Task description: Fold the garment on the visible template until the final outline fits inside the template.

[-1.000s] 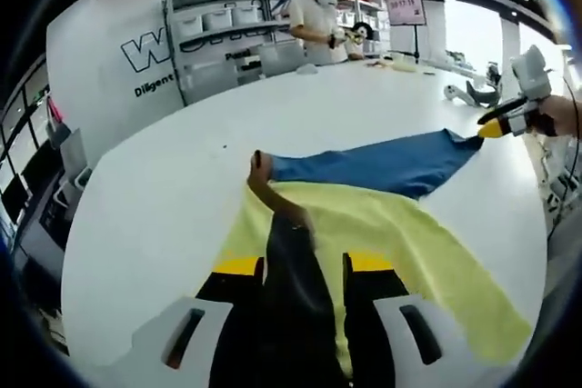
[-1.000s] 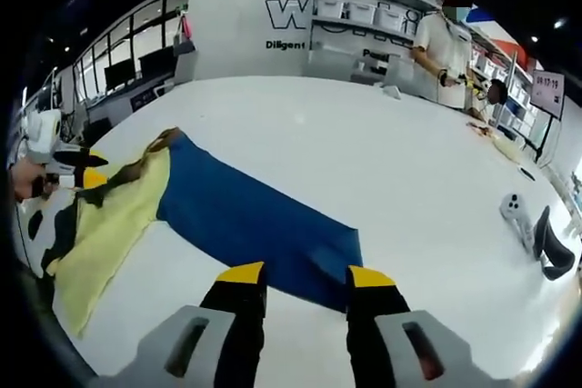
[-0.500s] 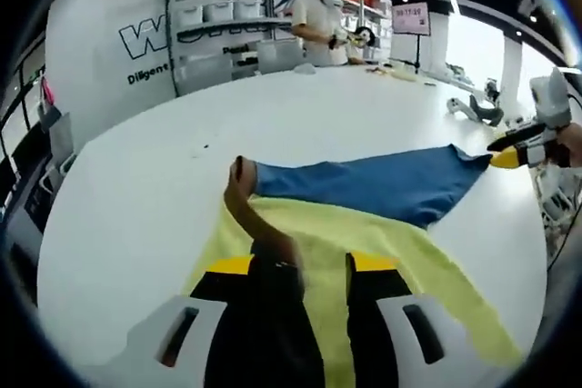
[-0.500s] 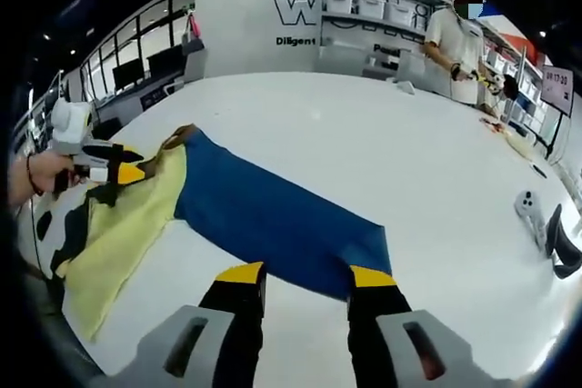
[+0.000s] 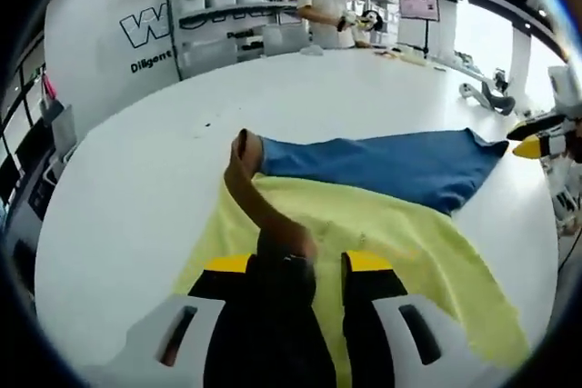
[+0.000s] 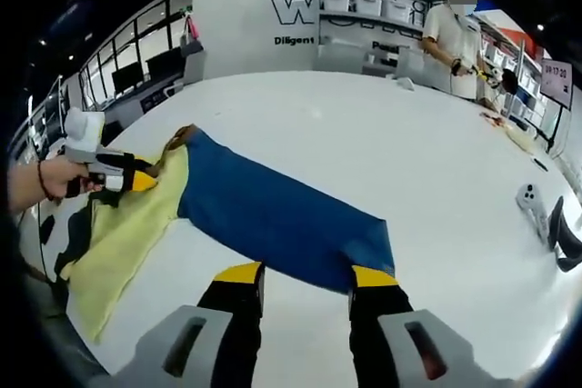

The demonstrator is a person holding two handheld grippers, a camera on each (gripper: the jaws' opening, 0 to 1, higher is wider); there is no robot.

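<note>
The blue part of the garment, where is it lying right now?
In the right gripper view the blue part lies flat on the white table, just beyond the right gripper, with the yellow part adjoining it on the left.

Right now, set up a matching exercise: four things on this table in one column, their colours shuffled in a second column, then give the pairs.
Things:
1. Long section of the garment lying flat on the table
2. Fabric panel next to it
3. Strap running up from the left tool
4. Tips of the right tool

Colours:
A. brown
B. yellow on black
C. blue
D. pale yellow

Pairs: 1-C, 2-D, 3-A, 4-B
</note>
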